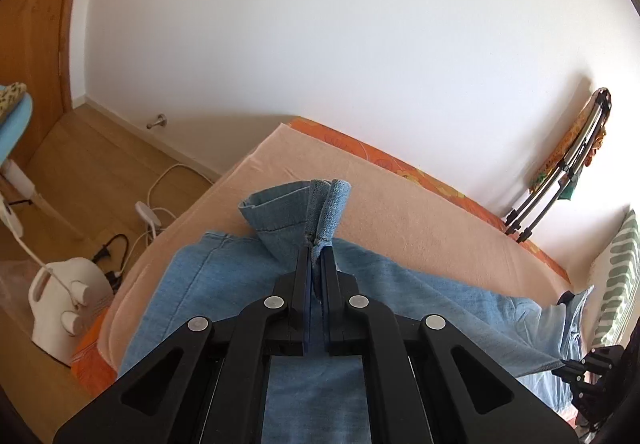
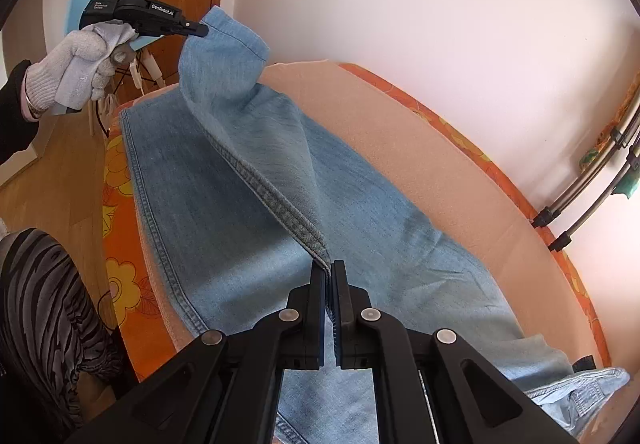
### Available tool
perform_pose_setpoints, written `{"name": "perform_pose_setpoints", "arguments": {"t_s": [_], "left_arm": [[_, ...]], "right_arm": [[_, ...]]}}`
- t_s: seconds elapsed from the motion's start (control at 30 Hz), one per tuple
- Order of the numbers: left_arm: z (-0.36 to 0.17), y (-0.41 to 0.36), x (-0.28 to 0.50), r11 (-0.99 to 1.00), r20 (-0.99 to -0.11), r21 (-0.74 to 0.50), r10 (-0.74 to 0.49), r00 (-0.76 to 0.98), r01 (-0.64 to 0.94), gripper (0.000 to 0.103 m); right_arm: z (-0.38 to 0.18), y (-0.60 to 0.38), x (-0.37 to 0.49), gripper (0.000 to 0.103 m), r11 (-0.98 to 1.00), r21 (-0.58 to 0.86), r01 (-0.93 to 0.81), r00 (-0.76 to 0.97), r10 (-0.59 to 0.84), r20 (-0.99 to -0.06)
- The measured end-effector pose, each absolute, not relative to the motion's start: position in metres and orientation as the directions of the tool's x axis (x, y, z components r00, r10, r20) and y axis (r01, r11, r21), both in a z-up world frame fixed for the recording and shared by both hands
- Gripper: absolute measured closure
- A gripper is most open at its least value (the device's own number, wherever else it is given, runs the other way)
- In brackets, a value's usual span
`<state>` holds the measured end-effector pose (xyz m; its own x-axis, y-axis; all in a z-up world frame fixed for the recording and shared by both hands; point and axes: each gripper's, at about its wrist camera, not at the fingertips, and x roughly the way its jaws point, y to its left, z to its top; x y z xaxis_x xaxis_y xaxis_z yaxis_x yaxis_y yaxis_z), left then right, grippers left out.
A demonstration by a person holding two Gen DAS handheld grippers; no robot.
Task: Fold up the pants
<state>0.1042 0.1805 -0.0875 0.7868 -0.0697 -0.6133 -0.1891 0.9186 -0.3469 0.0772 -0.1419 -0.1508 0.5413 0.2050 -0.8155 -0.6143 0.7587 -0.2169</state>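
Light blue jeans lie along a bed with a peach cover. My left gripper is shut on the hem of the upper leg and holds it lifted off the bed. From the right wrist view the same left gripper shows at the top left, in a white-gloved hand, with the cuff hanging from it. My right gripper is shut on the leg's stitched seam, midway along, raised into a ridge. The lower leg lies flat. The waist lies at the right.
An orange flowered sheet edges the bed. On the wooden floor left of the bed stand a white steamer and cables. A folded drying rack leans on the white wall. A striped pillow lies at the right.
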Motion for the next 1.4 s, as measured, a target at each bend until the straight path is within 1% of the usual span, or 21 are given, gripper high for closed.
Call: {"name": "perform_pose_setpoints", "arguments": {"t_s": [0.1,0.2,0.23,0.33,0.43,0.47,0.53,0.57,0.6,0.73,0.77,0.9,1.03,1.1,1.17,1.2,1.4], "left_arm": [[-0.111,0.199,0.068,0.902,-0.649,-0.364,-0.068,0.758,-0.231,0.100],[-0.152,0.206,0.056,0.903,-0.714,-0.335,-0.056,0.698,-0.271,0.100],[-0.164,0.208,0.054,0.892,-0.730,-0.347,-0.064,0.681,-0.288,0.100],[-0.185,0.210,0.045,0.868,-0.738,-0.379,-0.075,0.670,-0.321,0.100],[-0.182,0.205,0.037,0.873,-0.729,-0.371,-0.061,0.682,-0.318,0.100],[-0.180,0.202,0.035,0.878,-0.725,-0.362,-0.052,0.687,-0.315,0.100],[-0.174,0.200,0.034,0.881,-0.716,-0.359,-0.048,0.697,-0.308,0.100],[-0.170,0.199,0.035,0.880,-0.711,-0.363,-0.050,0.701,-0.306,0.100],[-0.168,0.201,0.036,0.879,-0.707,-0.368,-0.051,0.705,-0.305,0.100],[-0.160,0.199,0.040,0.888,-0.695,-0.355,-0.042,0.718,-0.293,0.100],[-0.159,0.198,0.040,0.890,-0.694,-0.352,-0.038,0.719,-0.292,0.100],[-0.155,0.197,0.044,0.894,-0.693,-0.339,-0.026,0.721,-0.293,0.100],[-0.155,0.197,0.046,0.893,-0.693,-0.335,-0.016,0.721,-0.302,0.100],[-0.155,0.198,0.046,0.889,-0.692,-0.339,-0.014,0.722,-0.308,0.100],[-0.154,0.199,0.047,0.885,-0.692,-0.345,-0.016,0.722,-0.311,0.100],[-0.154,0.200,0.047,0.886,-0.692,-0.343,-0.012,0.722,-0.313,0.100],[-0.150,0.199,0.052,0.887,-0.688,-0.336,-0.001,0.726,-0.317,0.100]], "right_arm": [[-0.145,-0.135,0.062,0.103,0.743,-0.212,-0.635,0.528,0.217,-0.821],[-0.163,-0.123,0.047,0.103,0.718,-0.193,-0.669,0.474,0.212,-0.855],[-0.171,-0.119,0.042,0.103,0.708,-0.195,-0.679,0.458,0.201,-0.866],[-0.193,-0.115,0.035,0.103,0.707,-0.181,-0.684,0.421,0.179,-0.889],[-0.199,-0.118,0.035,0.102,0.731,-0.155,-0.665,0.412,0.186,-0.892],[-0.200,-0.120,0.036,0.099,0.740,-0.141,-0.657,0.406,0.190,-0.894],[-0.195,-0.130,0.040,0.087,0.778,-0.117,-0.617,0.415,0.197,-0.888],[-0.192,-0.137,0.043,0.071,0.800,-0.108,-0.590,0.423,0.193,-0.885],[-0.187,-0.147,0.044,0.067,0.822,-0.099,-0.560,0.441,0.195,-0.876],[-0.166,-0.201,0.049,0.065,0.914,-0.066,-0.401,0.509,0.162,-0.845],[-0.160,-0.217,0.051,0.062,0.938,-0.061,-0.341,0.527,0.137,-0.839],[-0.140,-0.292,0.060,0.039,0.995,-0.067,-0.067,0.576,-0.016,-0.817],[-0.117,-0.371,0.072,0.032,0.982,-0.022,0.189,0.576,-0.129,-0.807],[-0.108,-0.411,0.079,0.027,0.953,0.007,0.302,0.567,-0.174,-0.805],[-0.100,-0.446,0.092,0.027,0.919,0.050,0.392,0.557,-0.194,-0.808],[-0.100,-0.462,0.097,0.025,0.903,0.065,0.424,0.547,-0.198,-0.814],[-0.111,-0.540,0.143,0.023,0.809,0.066,0.584,0.436,-0.244,-0.866]]}}
